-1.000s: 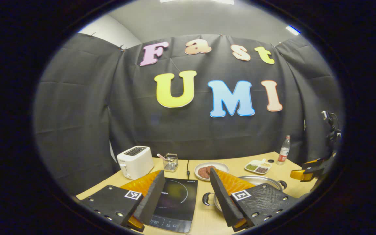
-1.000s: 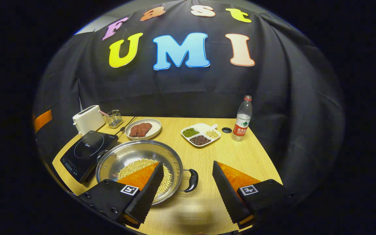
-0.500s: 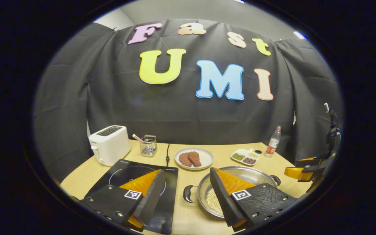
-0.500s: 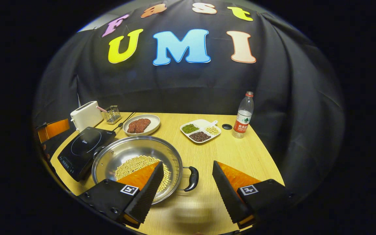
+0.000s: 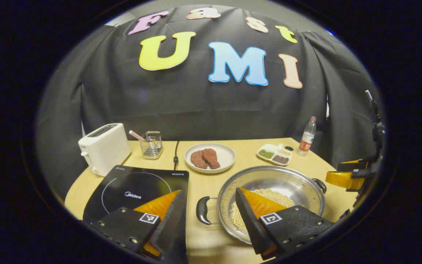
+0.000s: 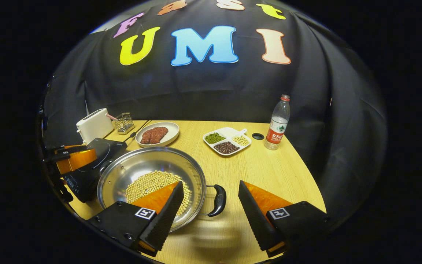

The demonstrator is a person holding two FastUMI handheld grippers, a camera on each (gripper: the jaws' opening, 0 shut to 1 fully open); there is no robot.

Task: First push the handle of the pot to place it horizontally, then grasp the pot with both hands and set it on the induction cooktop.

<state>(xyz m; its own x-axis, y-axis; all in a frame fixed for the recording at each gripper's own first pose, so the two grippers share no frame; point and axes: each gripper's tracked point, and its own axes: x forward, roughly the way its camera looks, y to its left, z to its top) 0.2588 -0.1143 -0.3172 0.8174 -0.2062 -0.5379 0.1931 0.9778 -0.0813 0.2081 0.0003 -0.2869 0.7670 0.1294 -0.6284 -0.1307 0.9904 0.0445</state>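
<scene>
Nearest in the left gripper view, our left gripper (image 5: 209, 205) hangs spread wide and holds nothing, with the pot's near handle (image 5: 201, 210) in the gap between its fingers. In the right gripper view, our right gripper (image 6: 211, 200) is likewise spread and empty, the other handle (image 6: 217, 200) between its fingers.

The pot (image 6: 152, 172), with pale beans in its bottom, sits on the table (image 6: 269, 172) just beside the induction cooktop (image 5: 137, 183), not on it.

We judge the handles already lie level across, so the two-handed grasp is in hand. Next: close each gripper on its handle, lift evenly, carry left.

Farther back: plate of meat (image 5: 210, 157), toaster (image 5: 104, 147), bottle (image 6: 277, 123).
</scene>
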